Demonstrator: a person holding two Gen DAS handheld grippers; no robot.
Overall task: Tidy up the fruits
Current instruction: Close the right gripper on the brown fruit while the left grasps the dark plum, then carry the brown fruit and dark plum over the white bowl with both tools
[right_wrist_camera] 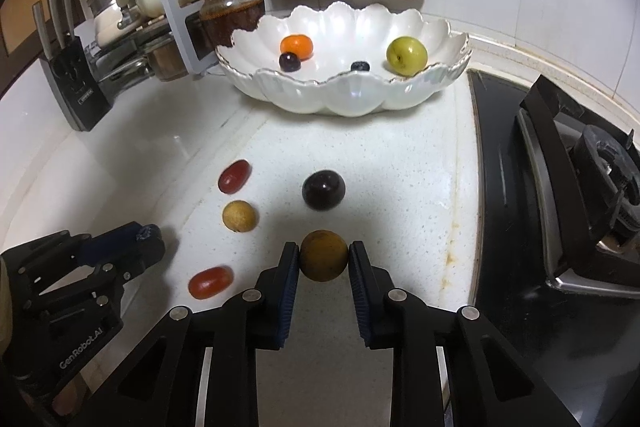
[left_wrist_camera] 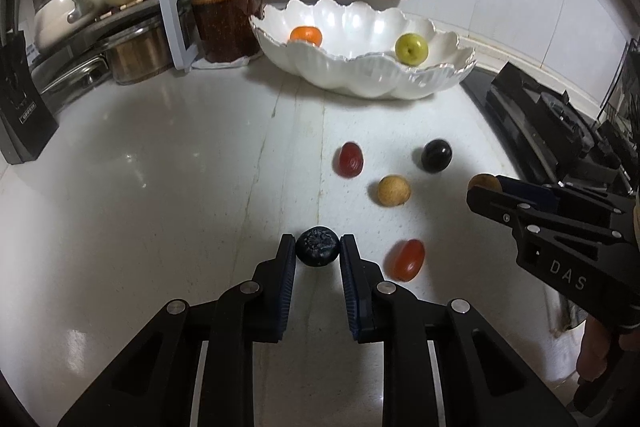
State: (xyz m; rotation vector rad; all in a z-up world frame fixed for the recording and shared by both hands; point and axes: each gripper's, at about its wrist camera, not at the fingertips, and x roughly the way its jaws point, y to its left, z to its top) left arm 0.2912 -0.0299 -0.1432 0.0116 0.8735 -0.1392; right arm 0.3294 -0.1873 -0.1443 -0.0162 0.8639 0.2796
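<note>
Here, left gripper (left_wrist_camera: pixel 318 247) fingers clamp the blueberry (left_wrist_camera: pixel 317 246); right gripper (right_wrist_camera: pixel 324 255) fingers clamp the brown fruit (right_wrist_camera: pixel 324 255), both on the tabletop (left_wrist_camera: pixel 180 167).

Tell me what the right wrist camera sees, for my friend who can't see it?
The right gripper pinches a round brownish-yellow fruit on a white counter. Beyond it sits a scalloped white bowl holding an orange fruit and a green fruit. The left gripper clamps a blueberry.
</note>
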